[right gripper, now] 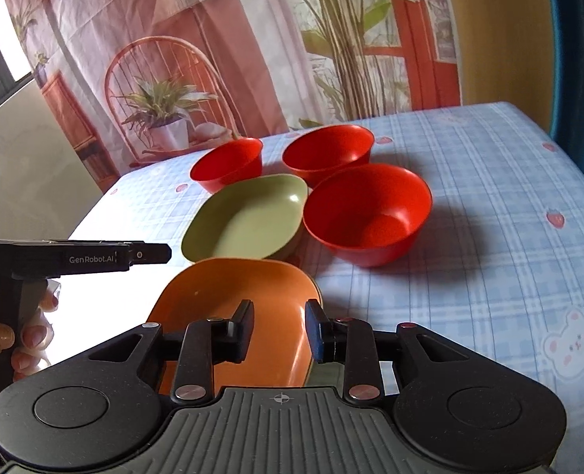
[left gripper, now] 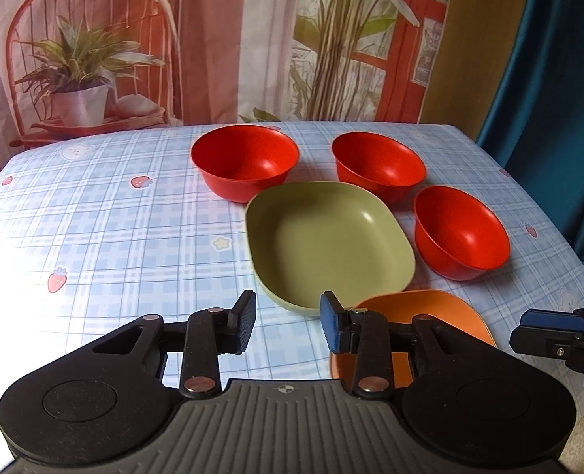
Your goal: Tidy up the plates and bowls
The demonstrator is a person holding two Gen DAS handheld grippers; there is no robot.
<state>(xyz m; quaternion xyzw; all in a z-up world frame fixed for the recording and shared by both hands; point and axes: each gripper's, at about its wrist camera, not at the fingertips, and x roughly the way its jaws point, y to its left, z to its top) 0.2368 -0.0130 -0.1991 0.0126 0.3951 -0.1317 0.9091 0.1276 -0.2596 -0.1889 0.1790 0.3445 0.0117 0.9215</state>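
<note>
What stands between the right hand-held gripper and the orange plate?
Nothing visible. The right hand-held gripper is open, and the orange plate lies directly ahead of it, its near part partly hidden behind the fingers. The green plate and the three red bowls lie farther back on the table, beyond the orange plate.

right gripper [right gripper: 279, 330] spread above orange plate [right gripper: 232, 296] | green plate [right gripper: 248, 219] behind
</note>
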